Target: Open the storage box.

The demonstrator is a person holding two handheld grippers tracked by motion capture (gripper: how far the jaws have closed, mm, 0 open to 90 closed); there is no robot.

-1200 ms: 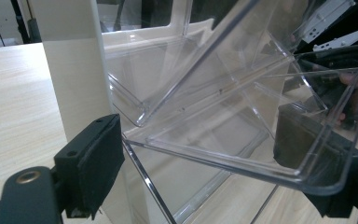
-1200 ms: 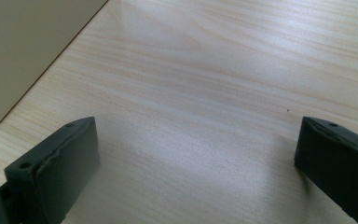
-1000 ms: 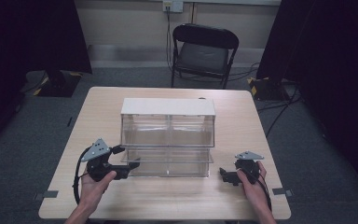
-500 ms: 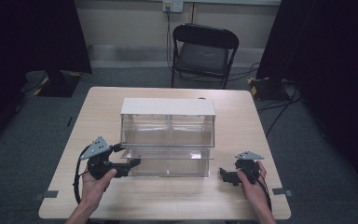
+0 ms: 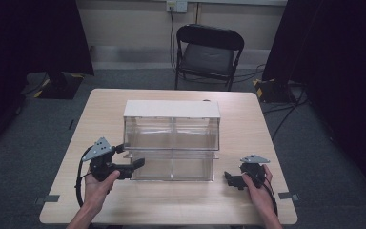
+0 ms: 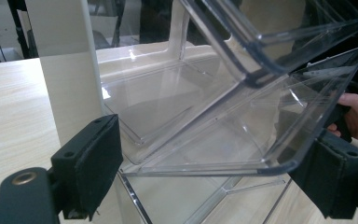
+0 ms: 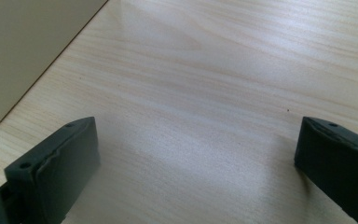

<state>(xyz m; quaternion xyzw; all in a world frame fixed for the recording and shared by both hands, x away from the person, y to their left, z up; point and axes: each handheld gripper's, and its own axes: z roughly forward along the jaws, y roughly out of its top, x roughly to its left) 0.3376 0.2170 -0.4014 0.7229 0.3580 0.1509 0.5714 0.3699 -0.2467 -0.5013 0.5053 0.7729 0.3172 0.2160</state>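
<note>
A clear plastic drawer cabinet with a white top (image 5: 171,109) stands mid-table. Its lower drawer (image 5: 171,167) is pulled out toward me; the upper drawer (image 5: 171,133) sits further in. My left gripper (image 5: 134,169) lies level at the lower drawer's front left corner. In the left gripper view the drawer's clear front rim (image 6: 205,170) runs between the jaws of the left gripper (image 6: 219,154). These have just been opening, and the pads stand clear of the plastic. My right gripper (image 5: 229,180) rests by the cabinet's right front corner, open over bare table (image 7: 214,70), nothing between its jaws (image 7: 196,140).
The cabinet's white side wall (image 6: 70,84) rises just past my left pad. A pale panel of the cabinet (image 7: 23,46) shows in the right gripper view. A black folding chair (image 5: 208,52) stands beyond the table. Bare wood (image 5: 171,205) lies between the cabinet and the near edge.
The left gripper's jaws stand slightly wider apart than a second ago. Both hands, the drawers and the right gripper stay where they were.
</note>
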